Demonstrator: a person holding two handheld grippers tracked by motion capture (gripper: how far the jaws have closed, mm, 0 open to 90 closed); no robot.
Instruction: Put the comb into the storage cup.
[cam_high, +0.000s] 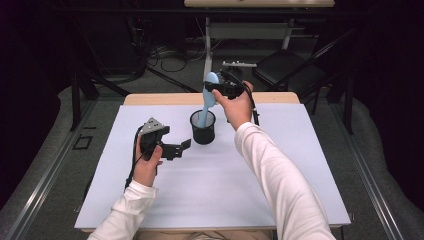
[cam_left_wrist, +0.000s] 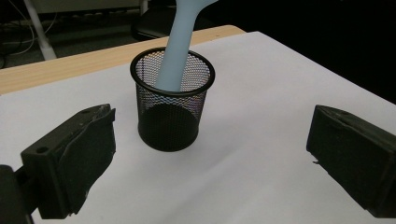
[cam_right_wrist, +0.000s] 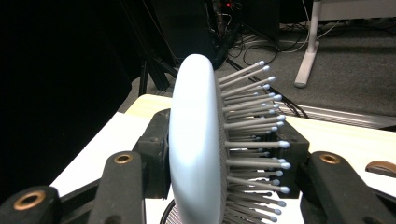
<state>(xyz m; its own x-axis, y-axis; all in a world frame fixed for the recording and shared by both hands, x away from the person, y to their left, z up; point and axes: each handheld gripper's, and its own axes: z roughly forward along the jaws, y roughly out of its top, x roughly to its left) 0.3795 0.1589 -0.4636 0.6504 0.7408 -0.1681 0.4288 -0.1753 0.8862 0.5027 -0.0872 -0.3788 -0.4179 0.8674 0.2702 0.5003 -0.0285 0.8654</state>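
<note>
White sheeting (cam_high: 210, 185) is covering the table, with a strip of pale wood (cam_high: 150, 99) showing along the far edge. Beyond that edge grey carpet is running under a dark room, where loose cables (cam_high: 167, 57), a white desk leg (cam_high: 207, 35) and a black chair (cam_high: 287, 67) are standing well behind the cup.

One black mesh cup (cam_high: 203, 127) is sitting upright on the sheet, toward the far side. One pale blue hairbrush (cam_high: 208, 97) is standing in it, handle down inside the mesh and leaning toward the rim, head rising above and behind the cup.

Two grippers are in use. The right gripper (cam_high: 216, 89) is hanging above and just behind the cup, its jaws clamping the brush head from both sides; in the right gripper view the smooth blue back (cam_right_wrist: 194, 149) is facing one jaw and the grey bristles (cam_right_wrist: 252, 126) are pressing toward the other. The left gripper (cam_high: 186, 145) is lying low just beside the cup on the near left, apart from it, its jaws standing wide with nothing between them; in the left gripper view the cup (cam_left_wrist: 172, 100) is sitting beyond the gap

Two white sleeves are reaching in from the near edge
</note>
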